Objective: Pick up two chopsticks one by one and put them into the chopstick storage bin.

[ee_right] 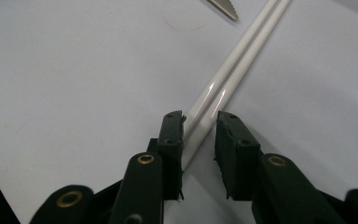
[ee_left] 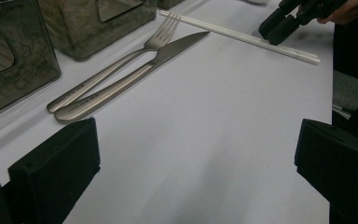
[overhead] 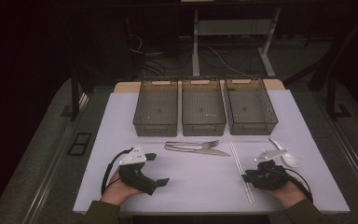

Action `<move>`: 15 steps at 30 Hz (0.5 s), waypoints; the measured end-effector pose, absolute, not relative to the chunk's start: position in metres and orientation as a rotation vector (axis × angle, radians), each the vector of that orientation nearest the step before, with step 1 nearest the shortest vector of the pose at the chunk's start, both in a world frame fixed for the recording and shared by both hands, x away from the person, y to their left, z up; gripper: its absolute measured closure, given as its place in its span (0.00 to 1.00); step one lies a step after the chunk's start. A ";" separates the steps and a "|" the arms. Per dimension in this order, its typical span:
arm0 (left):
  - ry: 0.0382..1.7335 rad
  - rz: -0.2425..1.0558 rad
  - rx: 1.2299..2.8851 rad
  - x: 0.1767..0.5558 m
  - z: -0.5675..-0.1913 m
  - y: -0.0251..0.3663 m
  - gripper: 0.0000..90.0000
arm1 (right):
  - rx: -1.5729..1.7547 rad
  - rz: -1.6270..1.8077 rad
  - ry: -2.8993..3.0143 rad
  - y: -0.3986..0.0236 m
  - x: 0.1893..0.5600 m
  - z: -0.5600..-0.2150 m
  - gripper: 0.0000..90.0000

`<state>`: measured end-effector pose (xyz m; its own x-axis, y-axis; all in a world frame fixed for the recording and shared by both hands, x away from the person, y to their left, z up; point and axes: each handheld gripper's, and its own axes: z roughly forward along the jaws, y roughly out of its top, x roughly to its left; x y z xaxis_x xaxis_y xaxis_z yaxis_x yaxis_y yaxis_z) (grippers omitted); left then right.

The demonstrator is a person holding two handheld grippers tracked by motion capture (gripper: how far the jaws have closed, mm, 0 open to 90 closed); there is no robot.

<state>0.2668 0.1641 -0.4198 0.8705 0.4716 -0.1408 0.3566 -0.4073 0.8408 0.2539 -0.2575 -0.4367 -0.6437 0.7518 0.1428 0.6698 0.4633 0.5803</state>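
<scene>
A pair of white chopsticks (overhead: 240, 163) lies lengthwise on the white mat, right of centre. My right gripper (overhead: 245, 177) is low over their near end. In the right gripper view the chopsticks (ee_right: 242, 51) run between the jaws of the gripper (ee_right: 199, 122), which is narrowly open; the left jaw touches them and a gap shows at the right jaw. My left gripper (overhead: 158, 169) rests at the front left, wide open and empty (ee_left: 196, 140). A steel fork (overhead: 191, 144) and knife (overhead: 207, 150) lie side by side in front of the bins.
Three dark see-through bins (overhead: 156, 123) (overhead: 203, 125) (overhead: 251, 125) stand in a row at the back of the mat. A white spoon (overhead: 290, 159) lies at the right, beside my right hand. The left gripper view shows the fork (ee_left: 121, 63), knife (ee_left: 135, 77) and far right gripper (ee_left: 279, 25).
</scene>
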 end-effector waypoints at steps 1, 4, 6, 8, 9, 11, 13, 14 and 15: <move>0.603 0.145 2.037 0.267 -0.420 0.164 0.00 | 1.261 0.922 2.572 -0.258 0.254 -0.437 0.80; 0.602 0.144 2.037 0.267 -0.420 0.164 0.00 | 1.252 0.894 2.574 -0.258 0.254 -0.438 0.81; 0.601 0.144 2.037 0.267 -0.420 0.164 0.00 | 1.252 0.883 2.569 -0.260 0.255 -0.437 0.82; 0.601 0.144 2.038 0.267 -0.419 0.164 0.00 | 1.256 0.871 2.559 -0.263 0.256 -0.437 0.83; 0.601 0.144 2.038 0.267 -0.419 0.164 0.00 | 1.259 0.863 2.557 -0.264 0.256 -0.437 0.84; 0.601 0.144 2.037 0.267 -0.420 0.164 0.00 | 1.265 0.852 2.550 -0.266 0.257 -0.437 0.85; 0.600 0.144 2.038 0.267 -0.420 0.164 0.00 | 1.269 0.842 2.548 -0.267 0.257 -0.437 0.86; 0.600 0.144 2.038 0.267 -0.419 0.164 0.00 | 1.273 0.838 2.540 -0.268 0.258 -0.437 0.86; 0.600 0.144 2.038 0.267 -0.419 0.164 0.00 | 1.271 0.829 2.534 -0.269 0.258 -0.437 0.86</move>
<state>0.2666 0.1643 -0.4194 0.8715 0.4701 -0.1398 0.3551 -0.4083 0.8409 0.2580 -0.2689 -0.4368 -0.6151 0.7845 0.0791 0.6795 0.4766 0.5578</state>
